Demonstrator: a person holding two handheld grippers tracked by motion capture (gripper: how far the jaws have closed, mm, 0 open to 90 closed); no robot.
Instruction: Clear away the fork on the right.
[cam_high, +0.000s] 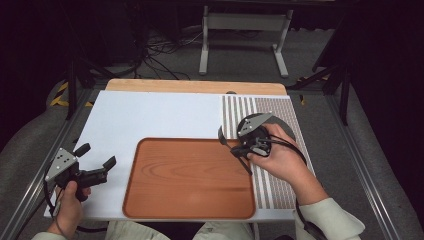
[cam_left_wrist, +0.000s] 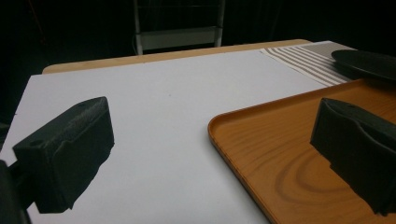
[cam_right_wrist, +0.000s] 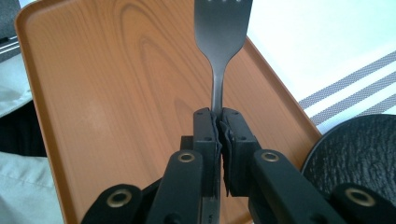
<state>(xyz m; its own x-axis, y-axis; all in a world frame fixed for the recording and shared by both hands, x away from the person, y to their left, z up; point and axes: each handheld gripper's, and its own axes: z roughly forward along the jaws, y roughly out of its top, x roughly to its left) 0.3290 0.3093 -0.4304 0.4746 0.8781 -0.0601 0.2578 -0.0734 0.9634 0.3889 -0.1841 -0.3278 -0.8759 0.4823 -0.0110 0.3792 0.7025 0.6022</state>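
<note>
Plainly, the right gripper (cam_right_wrist: 219, 126) had its jaws clamped on one dark fork (cam_right_wrist: 222, 42) over the single wooden tray (cam_high: 190, 177); the left gripper (cam_high: 95, 162) stood with jaws apart. One white table (cam_high: 150, 117), one striped mat (cam_high: 280, 115), perhaps one black plate (cam_right_wrist: 359, 149); dark room.

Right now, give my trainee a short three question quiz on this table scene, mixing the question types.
1. True or false: the right hand-held gripper is shut on the fork.
2. The left hand-held gripper has its jaws: A) wide apart with nothing between them, B) clamped on the tray, C) closed on a spoon.
3. What dark round thing lies on the striped mat, beside the wooden tray?

Key: 1 true. 2 A. 3 a black plate.
</note>
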